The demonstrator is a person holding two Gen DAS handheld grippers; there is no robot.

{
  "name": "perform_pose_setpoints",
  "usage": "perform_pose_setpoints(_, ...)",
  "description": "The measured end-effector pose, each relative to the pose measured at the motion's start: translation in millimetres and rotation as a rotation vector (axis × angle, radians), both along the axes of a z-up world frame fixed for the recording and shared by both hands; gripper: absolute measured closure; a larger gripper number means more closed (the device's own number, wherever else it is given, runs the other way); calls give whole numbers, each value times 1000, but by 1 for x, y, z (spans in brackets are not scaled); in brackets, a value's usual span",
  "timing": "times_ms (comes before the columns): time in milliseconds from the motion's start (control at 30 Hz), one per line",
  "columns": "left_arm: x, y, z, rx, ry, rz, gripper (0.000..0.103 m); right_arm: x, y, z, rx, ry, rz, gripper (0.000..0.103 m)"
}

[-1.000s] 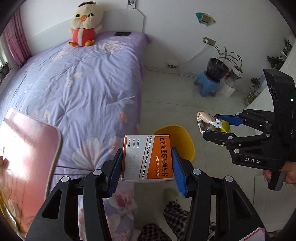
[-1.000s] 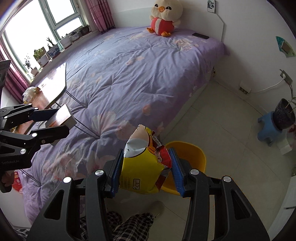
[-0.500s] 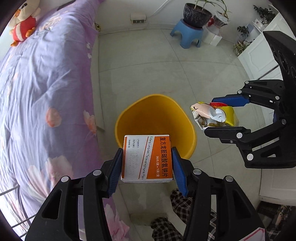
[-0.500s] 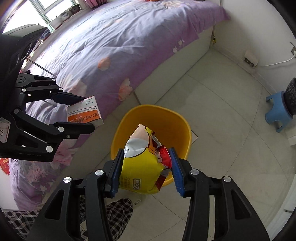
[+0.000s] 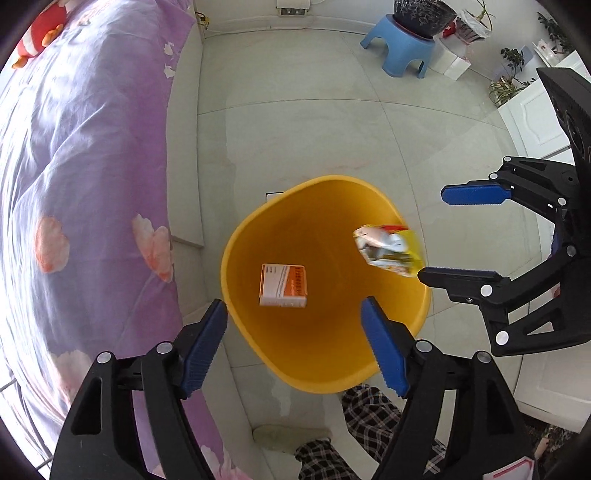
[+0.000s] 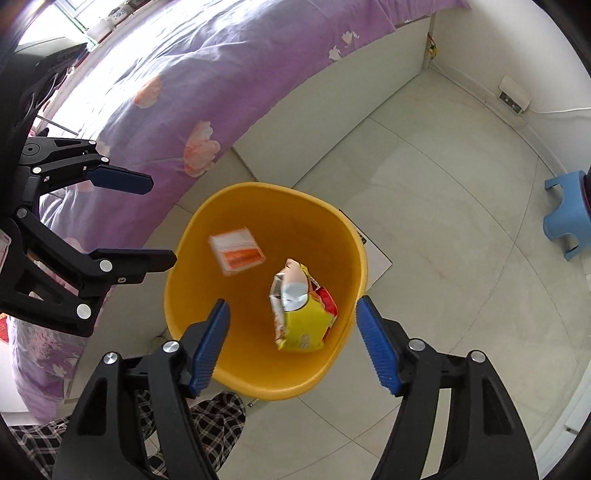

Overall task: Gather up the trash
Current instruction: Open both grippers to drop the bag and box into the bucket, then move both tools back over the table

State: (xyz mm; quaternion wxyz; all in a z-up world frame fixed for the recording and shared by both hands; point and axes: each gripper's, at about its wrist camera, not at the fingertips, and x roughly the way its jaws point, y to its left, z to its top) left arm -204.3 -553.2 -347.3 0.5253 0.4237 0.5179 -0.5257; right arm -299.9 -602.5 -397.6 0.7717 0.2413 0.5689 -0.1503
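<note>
1. Bed (image 5: 85, 155): fills the left of the left wrist view and the upper left of the right wrist view; soft purple quilt printed with pink flowers, cut off by the frame edges. A red plush toy (image 5: 37, 37) shows only partly at the upper left, blurred.
2. Tiled floor (image 5: 332, 129): pale, glossy square tiles with thin joints.
3. Yellow trash bin (image 5: 236, 251): smooth plastic, rounded rim, centre of both views; its near rim is partly hidden behind the finger pads.
4. Left gripper (image 5: 293, 347): black frame with ribbed blue pads, spread wide and holding nothing, bottom centre.
5. Right gripper (image 6: 291, 345): same build, likewise spread and empty, above the bin mouth.
6. Blue plastic stool (image 5: 399, 51): upper right, carrying a dark plant pot (image 5: 424, 14) cut off at the top edge.
7. Snack bag (image 6: 301, 314): crinkled foil, yellow and red, inside the bin opening; whether it rests or is in mid-air cannot be told.
8. Medicine box (image 5: 283, 285): flat orange-and-white carton inside the bin; print blurred and unreadable.
</note>
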Motion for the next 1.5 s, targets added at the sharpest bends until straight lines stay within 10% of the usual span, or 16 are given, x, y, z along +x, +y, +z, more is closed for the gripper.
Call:
perform_pose_setpoints(433, 17, 14, 31, -35, -10, 50, 29, -3, 17, 39, -49, -8, 7, 31)
perform_pose_setpoints(800, 38, 80, 129, -151, -68, 166, 29, 5, 72, 140, -168, -52, 46, 31)
perform_pose_setpoints(1500, 93, 316, 267, -330, -218, 738, 28, 74, 230, 322, -222, -372, 263, 31)
